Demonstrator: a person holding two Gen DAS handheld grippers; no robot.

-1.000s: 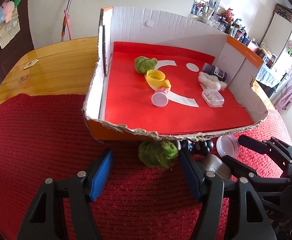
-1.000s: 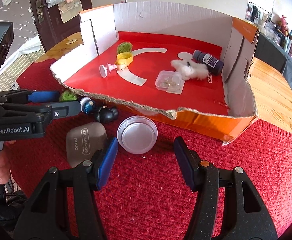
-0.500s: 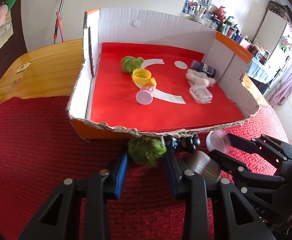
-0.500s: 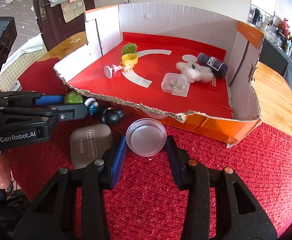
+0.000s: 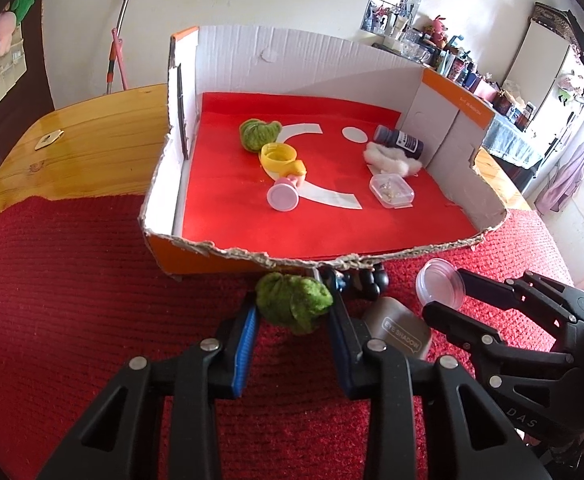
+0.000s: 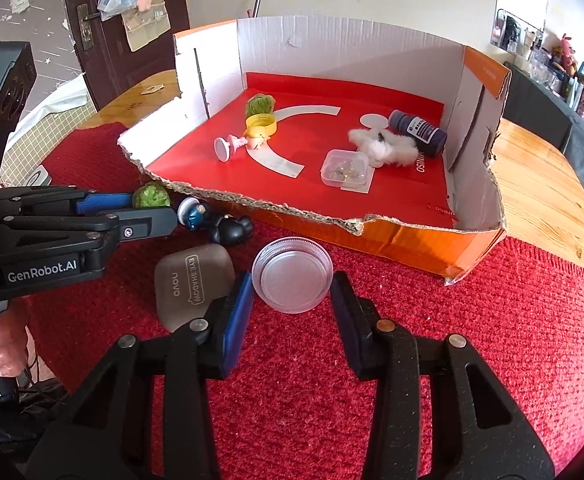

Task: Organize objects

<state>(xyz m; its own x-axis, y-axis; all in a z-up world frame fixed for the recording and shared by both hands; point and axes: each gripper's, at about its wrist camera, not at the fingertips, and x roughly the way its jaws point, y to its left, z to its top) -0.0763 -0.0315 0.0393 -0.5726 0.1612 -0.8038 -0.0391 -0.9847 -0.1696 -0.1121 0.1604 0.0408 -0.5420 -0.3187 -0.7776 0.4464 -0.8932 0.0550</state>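
Observation:
My left gripper (image 5: pixel 292 300) is shut on a green fuzzy ball (image 5: pixel 292 308) just in front of the cardboard box (image 5: pixel 164 184) with a red liner. In the right wrist view the same ball (image 6: pixel 152 196) shows between the left gripper's blue pads (image 6: pixel 104 202). My right gripper (image 6: pixel 292 284) is shut on a clear round jar (image 6: pixel 292 274) on the red cloth. Seen from the left wrist, that jar (image 5: pixel 440 284) sits tilted between the right fingers. Both stand close to the box's torn front edge.
A grey eye shadow case (image 6: pixel 192 284) and small black and blue figures (image 6: pixel 228 230) lie between the grippers. Inside the box are another green ball (image 5: pixel 258 134), a yellow cap (image 5: pixel 278 156), a pink-based doll (image 5: pixel 284 196), a clear case (image 5: pixel 391 190), cotton (image 5: pixel 390 158) and a dark bottle (image 5: pixel 400 140).
Both grippers stood open around their things a second ago. The left jaws have since closed on the green ball and the right jaws on the clear jar.

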